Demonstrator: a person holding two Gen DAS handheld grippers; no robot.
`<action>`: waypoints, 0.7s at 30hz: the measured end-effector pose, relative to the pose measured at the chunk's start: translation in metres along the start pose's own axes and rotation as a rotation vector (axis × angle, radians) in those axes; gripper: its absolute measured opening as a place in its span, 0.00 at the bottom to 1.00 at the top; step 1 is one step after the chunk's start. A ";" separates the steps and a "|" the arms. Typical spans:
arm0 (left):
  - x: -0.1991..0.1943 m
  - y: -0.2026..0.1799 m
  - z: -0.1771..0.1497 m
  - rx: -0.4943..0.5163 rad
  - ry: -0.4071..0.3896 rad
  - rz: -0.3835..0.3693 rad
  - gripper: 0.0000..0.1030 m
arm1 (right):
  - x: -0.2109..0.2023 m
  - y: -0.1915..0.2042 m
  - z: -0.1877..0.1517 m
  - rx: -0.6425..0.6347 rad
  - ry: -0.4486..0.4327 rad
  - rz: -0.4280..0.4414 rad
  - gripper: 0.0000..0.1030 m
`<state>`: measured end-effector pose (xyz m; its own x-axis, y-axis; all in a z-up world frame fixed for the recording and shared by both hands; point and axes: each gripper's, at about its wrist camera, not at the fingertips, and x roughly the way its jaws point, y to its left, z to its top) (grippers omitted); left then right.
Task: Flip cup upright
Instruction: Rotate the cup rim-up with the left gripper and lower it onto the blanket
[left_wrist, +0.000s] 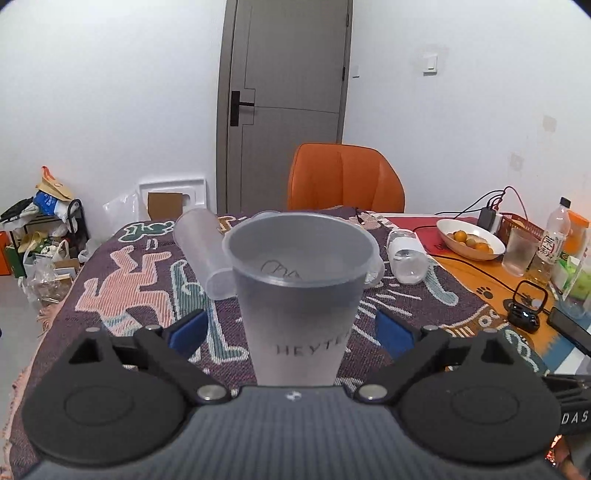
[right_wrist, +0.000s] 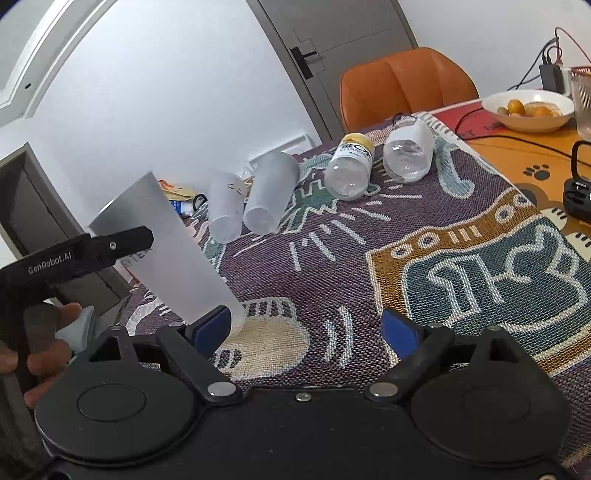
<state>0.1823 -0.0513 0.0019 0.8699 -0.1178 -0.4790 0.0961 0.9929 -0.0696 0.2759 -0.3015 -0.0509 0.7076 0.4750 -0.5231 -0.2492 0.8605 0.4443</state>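
Frosted plastic cup (left_wrist: 299, 280) stands between the fingers of the left gripper (left_wrist: 291, 328), mouth up and narrow base toward the camera; printed lettering reads right way up on its wall. Blue pads (left_wrist: 186, 330) sit apart from the cup wall on both sides, so the tongs are wide and hold nothing. The right wrist view shows the same cup (right_wrist: 166, 251) with its base resting on the woven tablecloth (right_wrist: 461, 258), the left gripper's black finger crossing in front of it. Judged from this, the flip is done and the grip has been let go. The right gripper (right_wrist: 306, 328) hovers over bare cloth, its tongs also wide and empty. Two more frosted cups (right_wrist: 251, 206) and two clear bottles (right_wrist: 376, 166) lie on their sides farther back, well apart from the upright cup.
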 end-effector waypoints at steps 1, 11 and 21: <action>-0.003 0.000 -0.002 0.000 0.001 -0.001 0.94 | -0.002 0.002 0.000 -0.006 -0.004 0.000 0.89; -0.038 0.007 -0.018 -0.027 -0.002 0.015 0.95 | -0.028 0.027 -0.003 -0.091 -0.055 0.018 1.00; -0.076 0.019 -0.040 -0.066 -0.007 0.052 0.95 | -0.049 0.061 -0.014 -0.181 -0.076 0.057 1.00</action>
<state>0.0986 -0.0237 0.0025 0.8764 -0.0657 -0.4770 0.0188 0.9946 -0.1024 0.2167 -0.2701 -0.0082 0.7351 0.5148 -0.4412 -0.4005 0.8548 0.3300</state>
